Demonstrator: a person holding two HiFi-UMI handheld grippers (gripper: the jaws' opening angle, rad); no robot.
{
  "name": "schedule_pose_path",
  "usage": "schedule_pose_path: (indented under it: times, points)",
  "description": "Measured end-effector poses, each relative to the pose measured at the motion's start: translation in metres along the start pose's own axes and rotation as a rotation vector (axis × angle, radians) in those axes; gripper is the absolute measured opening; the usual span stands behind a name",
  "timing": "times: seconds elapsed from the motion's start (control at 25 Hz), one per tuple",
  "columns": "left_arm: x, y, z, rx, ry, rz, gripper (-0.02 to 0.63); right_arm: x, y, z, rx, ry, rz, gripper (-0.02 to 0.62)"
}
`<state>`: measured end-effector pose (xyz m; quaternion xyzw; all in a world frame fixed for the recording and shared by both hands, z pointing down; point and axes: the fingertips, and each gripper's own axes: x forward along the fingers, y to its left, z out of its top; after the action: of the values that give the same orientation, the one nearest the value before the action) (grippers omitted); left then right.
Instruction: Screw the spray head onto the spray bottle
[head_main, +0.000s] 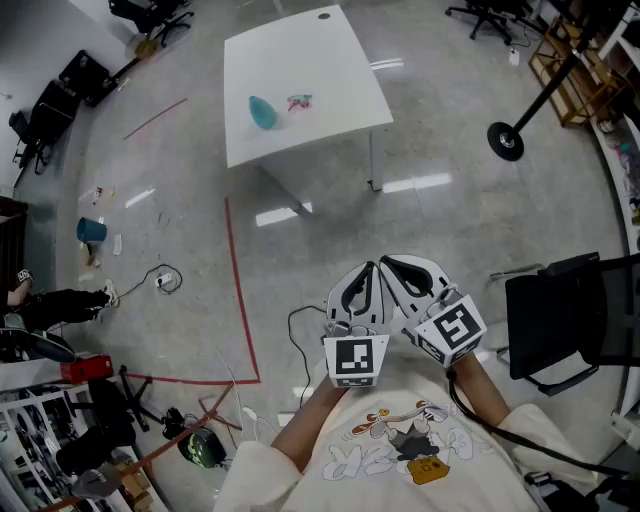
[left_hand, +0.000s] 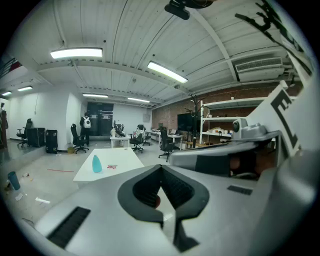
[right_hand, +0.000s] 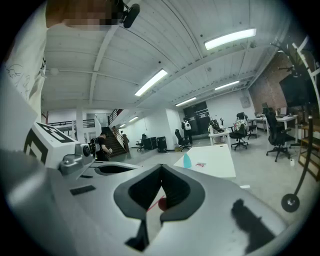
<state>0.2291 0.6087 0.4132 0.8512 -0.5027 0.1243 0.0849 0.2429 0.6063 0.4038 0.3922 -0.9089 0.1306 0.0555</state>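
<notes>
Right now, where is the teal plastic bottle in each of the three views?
Head view: teal plastic bottle upper centre-left, on the white rectangular table.
Left gripper view: bottle left of centre, below mid-height.
Right gripper view: bottle right of centre, below mid-height.
Shared landmark: the white rectangular table.

Forearms drawn in close, left gripper and right gripper side by side, fingers pressed together, empty, angled slightly down.
</notes>
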Motion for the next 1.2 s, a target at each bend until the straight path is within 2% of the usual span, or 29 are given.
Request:
schedule_pose_path:
  times: [0.12, 0.24, 0.36, 0.56, 0.68, 0.84, 1.0, 1.08, 1.2]
  points:
    - [-0.003, -0.012, -0.002, -0.043, 0.002, -0.004, 0.006, -0.012, -0.002, -0.012, 0.07, -0.007, 0.017, 0.006]
    - [0.005, -0.005, -0.019, -0.063, 0.028, 0.035, 0.008, 0.001, -0.023, -0.038, 0.163, 0.034, 0.015, 0.006]
    - [0.018, 0.023, -0.037, -0.096, 0.069, 0.079, 0.006, 0.019, -0.053, -0.06, 0.246, 0.072, -0.002, 0.006]
    - [0.071, 0.084, -0.055, -0.156, 0.087, 0.11, 0.006, 0.075, -0.112, -0.067, 0.283, 0.106, -0.078, 0.006]
    - [0.122, 0.14, -0.047, -0.184, 0.058, 0.105, 0.008, 0.137, -0.148, -0.061, 0.302, 0.112, -0.103, 0.006]
    - [0.185, 0.251, 0.0, -0.226, -0.001, 0.079, 0.006, 0.253, -0.191, -0.009, 0.372, 0.121, -0.066, 0.006]
    - [0.225, 0.379, 0.035, -0.232, -0.021, 0.076, 0.006, 0.355, -0.243, 0.049, 0.588, 0.018, -0.134, 0.006]
    - [0.247, 0.417, 0.038, -0.233, -0.006, 0.077, 0.006, 0.381, -0.266, 0.067, 0.633, -0.012, -0.173, 0.006]
    - [0.291, 0.44, 0.028, -0.21, 0.046, 0.063, 0.006, 0.403, -0.306, 0.076, 0.621, -0.001, -0.243, 0.006]
